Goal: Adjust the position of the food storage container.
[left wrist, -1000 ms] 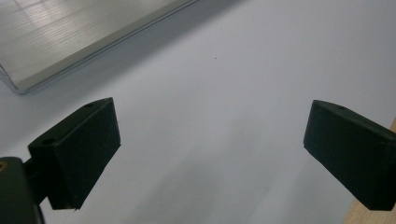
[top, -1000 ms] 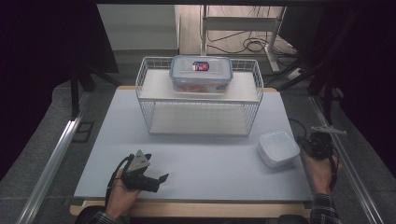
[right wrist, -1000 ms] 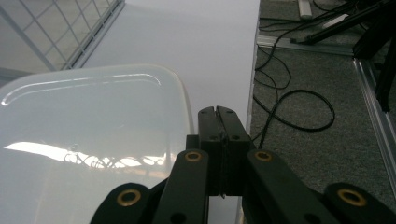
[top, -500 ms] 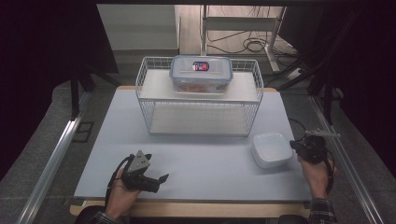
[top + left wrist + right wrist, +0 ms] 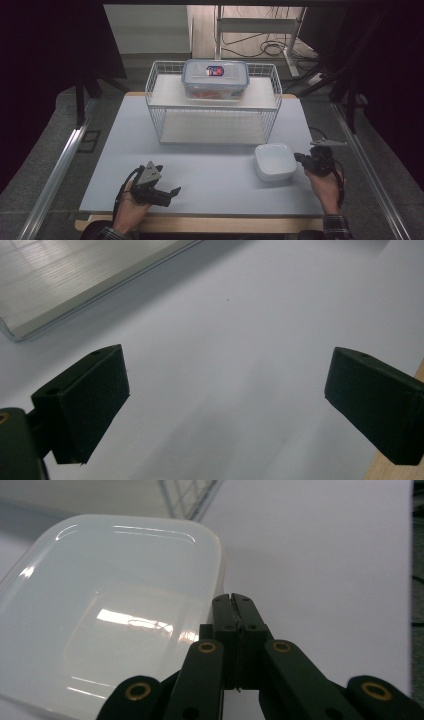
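White plastic box: shallow square container [image 5: 274, 161] with rounded corners, flat on the bench [image 5: 210, 165], right of centre, just in front of the wire rack's right end.
Box vs right jaws: right gripper [image 5: 300, 158] sits level at the box's right edge; in the right gripper view the box [image 5: 110, 610] lies just left of the jaw tips, tips right beside its rim, contact cannot be told.
Right jaws: pressed together, nothing between them.
Left gripper [image 5: 170, 192]: low over the bench near the front left, well apart from the box.
Left jaws: spread wide, bare bench between them, holding nothing.
Wire rack [image 5: 160, 115]: white, two levels, at the back of the bench.
Lidded container [image 5: 215, 80]: clear, blue clips, on the rack's top shelf.
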A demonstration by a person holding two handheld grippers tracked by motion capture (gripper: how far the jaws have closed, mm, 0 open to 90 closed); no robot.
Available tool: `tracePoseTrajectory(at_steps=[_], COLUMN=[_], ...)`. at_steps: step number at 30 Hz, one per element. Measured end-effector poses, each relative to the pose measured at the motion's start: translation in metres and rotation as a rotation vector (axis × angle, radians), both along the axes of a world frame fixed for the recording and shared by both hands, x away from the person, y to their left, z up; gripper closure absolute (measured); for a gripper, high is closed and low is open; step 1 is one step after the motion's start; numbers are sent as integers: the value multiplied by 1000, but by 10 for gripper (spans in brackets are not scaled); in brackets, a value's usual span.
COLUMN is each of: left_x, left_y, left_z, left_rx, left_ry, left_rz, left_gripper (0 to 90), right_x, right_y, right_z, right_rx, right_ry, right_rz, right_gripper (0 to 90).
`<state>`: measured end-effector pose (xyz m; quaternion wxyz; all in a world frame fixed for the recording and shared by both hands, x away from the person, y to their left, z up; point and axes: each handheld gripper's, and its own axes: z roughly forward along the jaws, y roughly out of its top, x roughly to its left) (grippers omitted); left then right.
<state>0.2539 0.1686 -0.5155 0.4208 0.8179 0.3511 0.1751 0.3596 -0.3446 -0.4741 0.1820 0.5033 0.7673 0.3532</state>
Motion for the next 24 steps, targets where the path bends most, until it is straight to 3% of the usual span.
tracePoseTrajectory(at_steps=[15, 24], left_x=[0, 0], left_y=[0, 0], left_z=[0, 0], left_rx=[-3, -3], left_ry=[4, 12], left_rz=[-5, -9], left_gripper=[37, 37], right_x=[-10, -19], right_y=[65, 107], right_z=[-3, -4], right_rx=[25, 48], right_ry=[37, 37], right_rz=[170, 264], right_gripper=[893, 892])
